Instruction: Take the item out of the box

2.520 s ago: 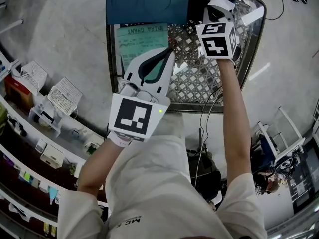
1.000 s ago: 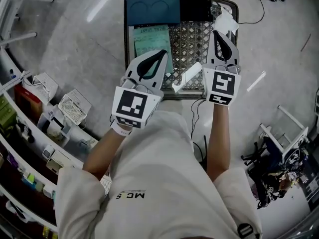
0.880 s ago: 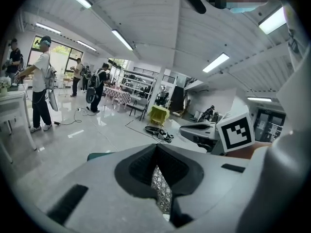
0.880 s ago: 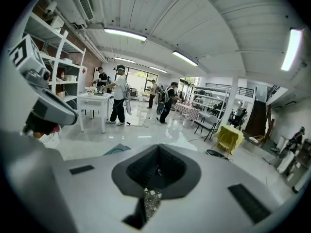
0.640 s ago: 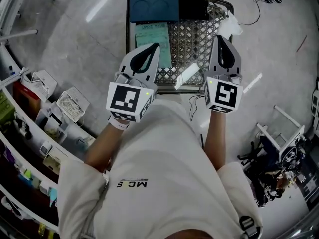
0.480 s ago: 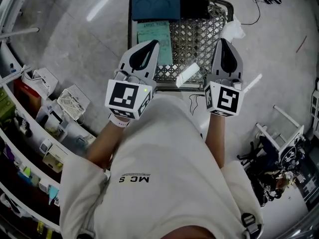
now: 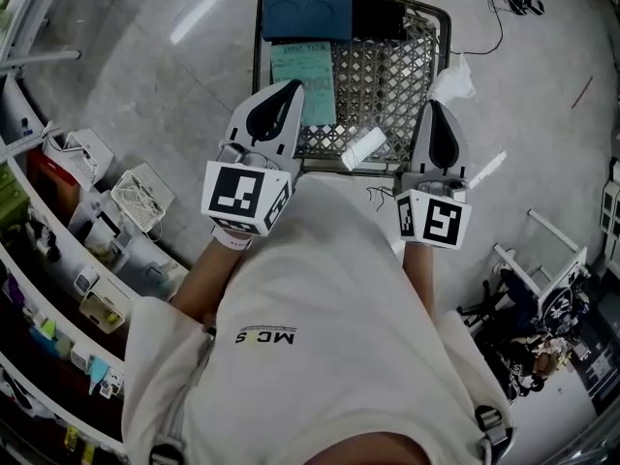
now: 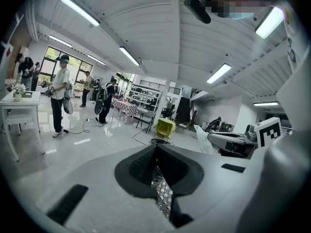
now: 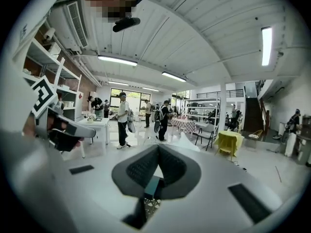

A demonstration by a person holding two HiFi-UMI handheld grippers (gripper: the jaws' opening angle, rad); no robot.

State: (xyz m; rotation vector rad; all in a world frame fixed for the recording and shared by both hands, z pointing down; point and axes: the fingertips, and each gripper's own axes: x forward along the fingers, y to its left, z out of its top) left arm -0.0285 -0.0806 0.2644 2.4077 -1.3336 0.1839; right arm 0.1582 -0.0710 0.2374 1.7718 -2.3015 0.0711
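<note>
The right gripper (image 7: pixel 433 106) is pinching a crumpled white plastic wrapper (image 7: pixel 451 79) between its fully closed tips, holding it above and just past the right rim of the dark-rimmed wire mesh box (image 7: pixel 383 71) on the floor, so the item is judged already out. The left gripper (image 7: pixel 293 86) is hovering over the box's near left part, jaws pressed together on nothing, seemingly idling out of the way above a green paper sheet (image 7: pixel 315 76)
</note>
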